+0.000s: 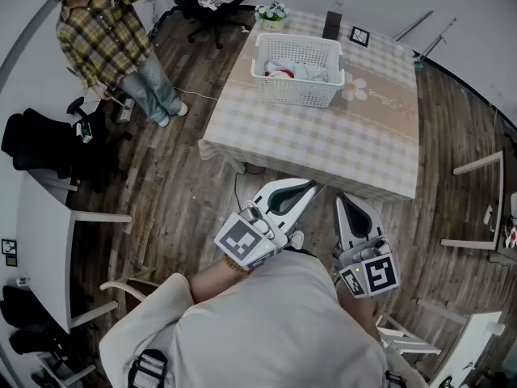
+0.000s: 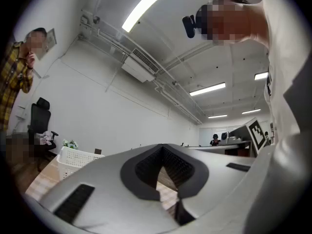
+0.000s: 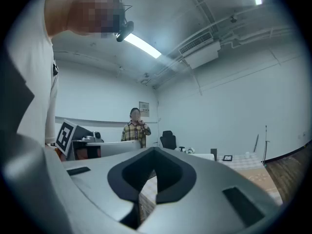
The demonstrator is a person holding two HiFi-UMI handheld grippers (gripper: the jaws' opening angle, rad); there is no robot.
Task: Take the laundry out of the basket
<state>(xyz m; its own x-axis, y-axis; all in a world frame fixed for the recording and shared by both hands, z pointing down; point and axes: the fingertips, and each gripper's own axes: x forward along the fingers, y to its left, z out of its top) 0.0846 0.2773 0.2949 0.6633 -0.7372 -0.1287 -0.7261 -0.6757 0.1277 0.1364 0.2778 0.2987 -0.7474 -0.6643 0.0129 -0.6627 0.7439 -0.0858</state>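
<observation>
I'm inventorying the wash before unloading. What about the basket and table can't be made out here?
Head view: laundry too small, partly behind the basket wall; pieces uncountable.
Left gripper view: basket wall hides everything inside.
Head view: small frame on the table, too small to read.

The script printed on the tablecloth (image 1: pixel 323 140) is too small to read.

Well ahead of left gripper (image 1: pixel 311 187) and right gripper (image 1: pixel 342 199), jaws together and empty: white basket (image 1: pixel 296 91) holding laundry (image 1: pixel 309 73), on checked table (image 1: pixel 323 140).
</observation>
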